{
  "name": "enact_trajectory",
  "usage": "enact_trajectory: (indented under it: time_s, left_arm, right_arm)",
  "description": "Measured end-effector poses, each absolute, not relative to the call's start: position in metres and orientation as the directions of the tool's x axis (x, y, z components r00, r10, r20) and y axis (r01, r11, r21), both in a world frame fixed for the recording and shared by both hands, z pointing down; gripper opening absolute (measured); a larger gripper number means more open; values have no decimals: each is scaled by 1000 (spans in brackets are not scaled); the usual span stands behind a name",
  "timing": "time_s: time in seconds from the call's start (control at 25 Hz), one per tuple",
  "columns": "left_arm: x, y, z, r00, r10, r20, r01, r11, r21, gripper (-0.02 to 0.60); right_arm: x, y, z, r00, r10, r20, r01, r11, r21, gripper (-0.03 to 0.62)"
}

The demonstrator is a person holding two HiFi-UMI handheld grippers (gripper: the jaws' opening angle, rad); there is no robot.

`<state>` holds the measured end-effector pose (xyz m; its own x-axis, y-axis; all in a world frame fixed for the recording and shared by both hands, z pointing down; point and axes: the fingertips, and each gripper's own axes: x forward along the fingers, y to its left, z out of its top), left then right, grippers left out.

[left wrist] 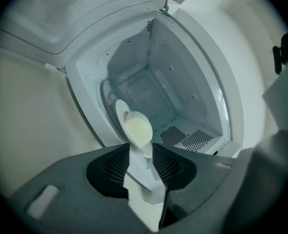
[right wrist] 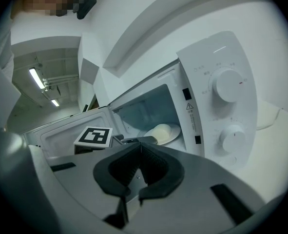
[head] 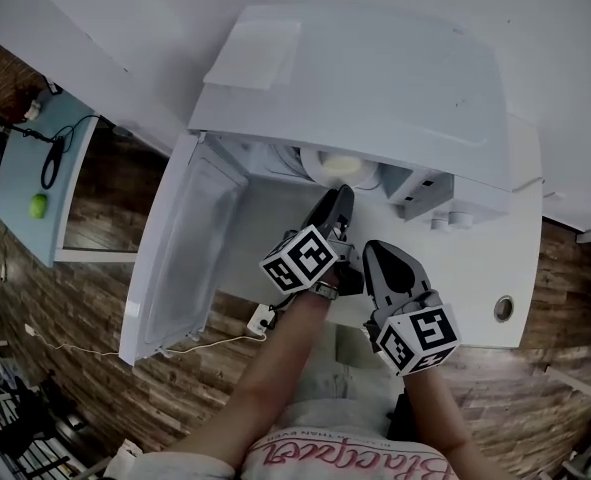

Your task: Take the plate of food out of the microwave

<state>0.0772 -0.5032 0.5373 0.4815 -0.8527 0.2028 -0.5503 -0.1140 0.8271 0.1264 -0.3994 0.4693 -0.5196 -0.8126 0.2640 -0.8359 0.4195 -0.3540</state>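
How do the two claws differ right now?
The left claw is open, its jaws either side of the plate's rim; the right claw is shut and empty. The left claw reaches the microwave's mouth; the right claw hangs back outside. Both are grey and face the microwave.

The head view looks steeply down from well above onto the roof of the white box-shaped microwave oven (head: 375, 78) and its open white door (head: 187, 253). The left gripper view sits right at the oven's mouth and faces straight into the cavity (rolled about a quarter turn). The right gripper view hangs farther back and low, looking up across the white control panel with two round knobs (right wrist: 217, 112). All three views share the round white plate of pale food (left wrist: 120, 110).
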Motion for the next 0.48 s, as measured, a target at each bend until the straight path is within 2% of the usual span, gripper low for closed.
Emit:
enact_trajectory:
  time_s: [0.24,0.48]
  left_arm:
    - [71,-515,540,415,-878,237,-497,-1,868,152]
    - [72,-518,543,398,-856,330,-549,66,834,149]
  right_arm:
    - [128,-395,488,-518,-802,296,-836,403,-372,12]
    - [137,-397,485,-506,-821,266,-834,386,-395,12]
